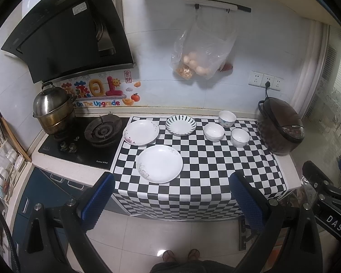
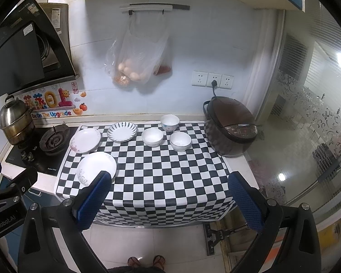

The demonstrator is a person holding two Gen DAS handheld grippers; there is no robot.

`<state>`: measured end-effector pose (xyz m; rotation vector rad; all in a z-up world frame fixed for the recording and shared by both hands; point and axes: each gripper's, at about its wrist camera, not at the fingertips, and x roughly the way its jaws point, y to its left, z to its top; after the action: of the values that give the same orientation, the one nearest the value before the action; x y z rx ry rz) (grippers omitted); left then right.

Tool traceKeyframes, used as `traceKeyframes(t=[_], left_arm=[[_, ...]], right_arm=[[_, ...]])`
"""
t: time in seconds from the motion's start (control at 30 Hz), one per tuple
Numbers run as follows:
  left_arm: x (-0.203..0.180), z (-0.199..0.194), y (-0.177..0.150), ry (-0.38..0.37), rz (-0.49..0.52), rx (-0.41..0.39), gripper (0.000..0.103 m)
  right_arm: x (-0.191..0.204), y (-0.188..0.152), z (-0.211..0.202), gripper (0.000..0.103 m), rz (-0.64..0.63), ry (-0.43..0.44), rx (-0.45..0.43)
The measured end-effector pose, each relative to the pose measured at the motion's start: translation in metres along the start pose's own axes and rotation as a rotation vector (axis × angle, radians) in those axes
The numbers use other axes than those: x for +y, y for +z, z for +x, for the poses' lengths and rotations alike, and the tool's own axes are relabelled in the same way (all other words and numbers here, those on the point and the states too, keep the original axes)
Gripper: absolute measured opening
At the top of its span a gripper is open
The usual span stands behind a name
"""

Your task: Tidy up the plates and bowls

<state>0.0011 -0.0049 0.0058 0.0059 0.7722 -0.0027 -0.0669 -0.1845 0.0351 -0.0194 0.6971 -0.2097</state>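
Observation:
On the checkered cloth (image 1: 206,170) lie three plates: a large white floral plate (image 1: 159,164) (image 2: 96,168) at the front, a second floral plate (image 1: 141,132) (image 2: 85,140) behind it, and a striped-rim plate (image 1: 181,125) (image 2: 122,131) farther back. To their right stand three white bowls: a dotted bowl (image 1: 226,118) (image 2: 169,122), a plain bowl (image 1: 214,132) (image 2: 152,137) and a blue-rimmed bowl (image 1: 239,137) (image 2: 180,141). My left gripper (image 1: 172,195) and right gripper (image 2: 170,195) both hang open in front of the counter edge, holding nothing.
A gas hob (image 1: 88,141) with a steel steamer pot (image 1: 52,111) sits left of the cloth. A brown rice cooker (image 1: 280,128) (image 2: 231,126) stands at the right end, plugged into the wall. A plastic bag of eggs (image 1: 200,52) hangs above. A person's feet (image 1: 180,256) stand on the tiled floor.

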Motion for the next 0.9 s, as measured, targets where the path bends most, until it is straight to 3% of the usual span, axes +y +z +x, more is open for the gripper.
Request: traceKeyframes(t=[0.9], left_arm=[[-0.010, 0.000, 0.004, 0.003, 0.005, 0.004, 0.103]], right_arm=[[-0.010, -0.004, 0.009, 0.103, 0.017, 0.011, 0.005]])
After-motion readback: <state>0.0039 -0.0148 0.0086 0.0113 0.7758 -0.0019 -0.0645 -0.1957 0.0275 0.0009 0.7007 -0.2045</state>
